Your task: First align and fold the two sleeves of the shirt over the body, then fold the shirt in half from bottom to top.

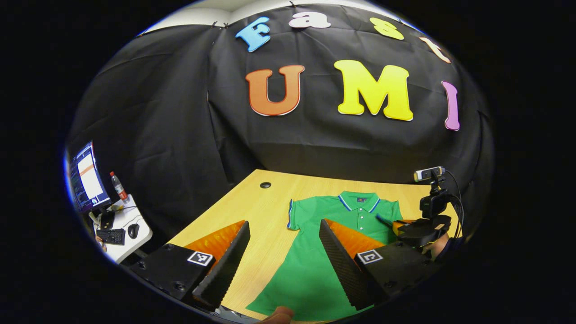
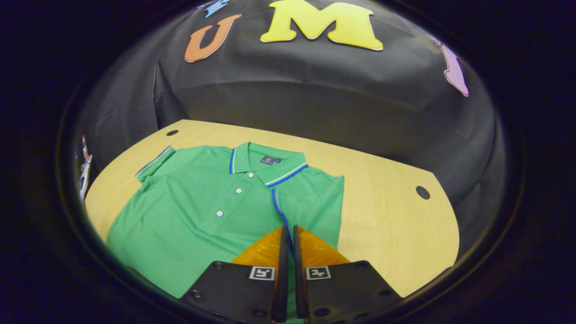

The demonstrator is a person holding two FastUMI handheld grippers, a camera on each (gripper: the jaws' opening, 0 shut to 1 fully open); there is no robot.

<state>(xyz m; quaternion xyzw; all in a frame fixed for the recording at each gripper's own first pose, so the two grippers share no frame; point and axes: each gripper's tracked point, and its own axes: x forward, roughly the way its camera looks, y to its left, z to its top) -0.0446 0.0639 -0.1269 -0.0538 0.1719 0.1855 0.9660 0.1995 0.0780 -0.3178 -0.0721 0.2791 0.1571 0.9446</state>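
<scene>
Green knit polo shirt (image 2: 198,202) lies flat on the pale wooden table (image 2: 387,211), collar toward the booth wall. My right gripper (image 2: 288,234) has its fingers pressed together on the blue-trimmed cuff of one sleeve (image 2: 310,198), which is drawn in over the body. My left gripper (image 1: 283,234) hangs wide apart above the shirt, holding nothing, near the other sleeve (image 1: 297,213), which lies spread out. I judge the thin cuff could slip free if I pull sideways, dragging the soft fabric into wrinkles and skewing the fold. The ribbed collar (image 2: 265,164) and buttoned placket (image 2: 234,193) look stiffer than the body.
</scene>
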